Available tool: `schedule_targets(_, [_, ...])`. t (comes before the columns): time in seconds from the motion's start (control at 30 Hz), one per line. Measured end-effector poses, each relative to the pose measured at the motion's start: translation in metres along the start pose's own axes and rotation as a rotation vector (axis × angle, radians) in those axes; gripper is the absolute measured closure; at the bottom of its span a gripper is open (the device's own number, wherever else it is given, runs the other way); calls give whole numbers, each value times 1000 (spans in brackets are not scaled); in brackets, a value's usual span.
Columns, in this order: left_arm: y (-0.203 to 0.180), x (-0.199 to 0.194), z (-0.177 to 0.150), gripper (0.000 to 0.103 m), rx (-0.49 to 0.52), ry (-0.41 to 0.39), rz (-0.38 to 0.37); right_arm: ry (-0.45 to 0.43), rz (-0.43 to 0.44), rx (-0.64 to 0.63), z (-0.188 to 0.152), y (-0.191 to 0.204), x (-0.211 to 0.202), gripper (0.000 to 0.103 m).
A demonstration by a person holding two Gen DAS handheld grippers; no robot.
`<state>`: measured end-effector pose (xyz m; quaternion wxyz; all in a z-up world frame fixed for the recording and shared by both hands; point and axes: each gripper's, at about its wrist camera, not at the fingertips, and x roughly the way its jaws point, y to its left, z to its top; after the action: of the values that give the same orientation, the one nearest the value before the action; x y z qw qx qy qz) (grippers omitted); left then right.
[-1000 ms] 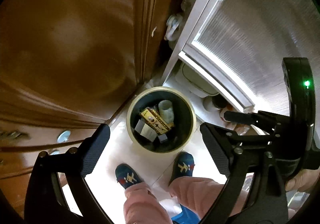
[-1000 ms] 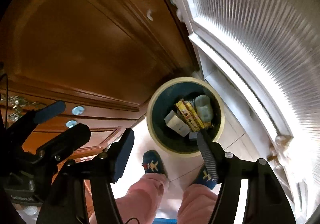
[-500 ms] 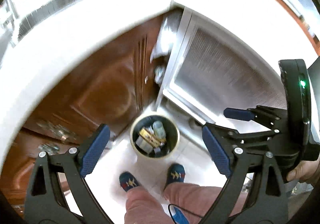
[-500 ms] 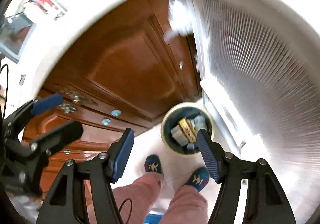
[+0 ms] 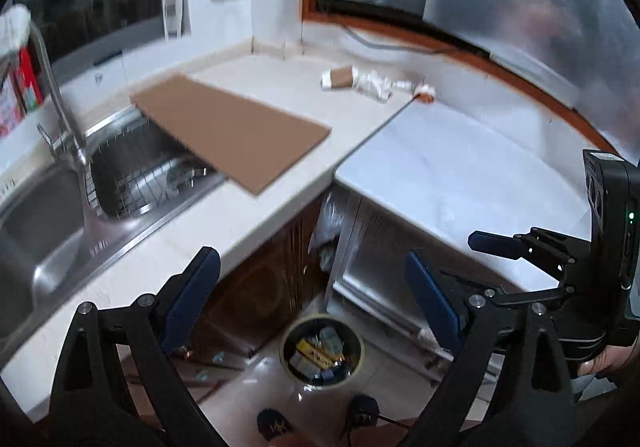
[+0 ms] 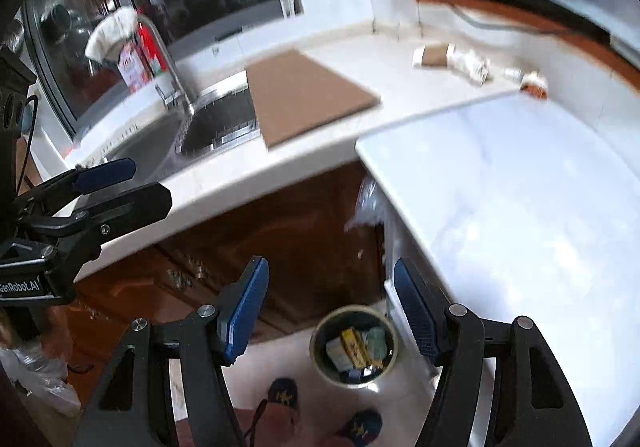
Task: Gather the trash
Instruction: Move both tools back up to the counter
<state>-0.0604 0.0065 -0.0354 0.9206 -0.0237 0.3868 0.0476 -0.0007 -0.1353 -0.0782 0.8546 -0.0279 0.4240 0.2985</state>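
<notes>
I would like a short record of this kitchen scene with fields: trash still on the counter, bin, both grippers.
trash on counter: paper cup lying on its side, crumpled wrapper beside it
bin: round trash bin on the floor, already holding trash
left gripper: open, empty
right gripper: open, empty
cardboard sheet: partly over the sink

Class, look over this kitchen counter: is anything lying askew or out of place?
Yes. A brown board lies crooked, one end overhanging the sink. Near the back wall, a tipped-over paper cup, crumpled white wrappers and a small orange-and-white scrap litter the countertop.
</notes>
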Motion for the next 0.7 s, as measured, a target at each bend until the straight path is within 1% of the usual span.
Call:
schedule_targets(0.13, [-16,-20,23,11,38,-56,9,-60,-13,0,14,-9,-18,37])
schedule_targets(0.23, [-29,-27,37,11,62,-94,17,-96,-24,-4,22,-17,-26,37])
schedule_targets(0.33, [-40,-28,51,11,60,-116,16,-120,-36,-6,27,-27,-33,37])
schedule_targets(0.5, [-49,-25,69,11,42,-126,10,-142,-46,7,34,-44,-35,37])
schedule_targets(0.7, [-54,-10,89,11,64,-133,9,-175,-75,45,52,-67,-34,37])
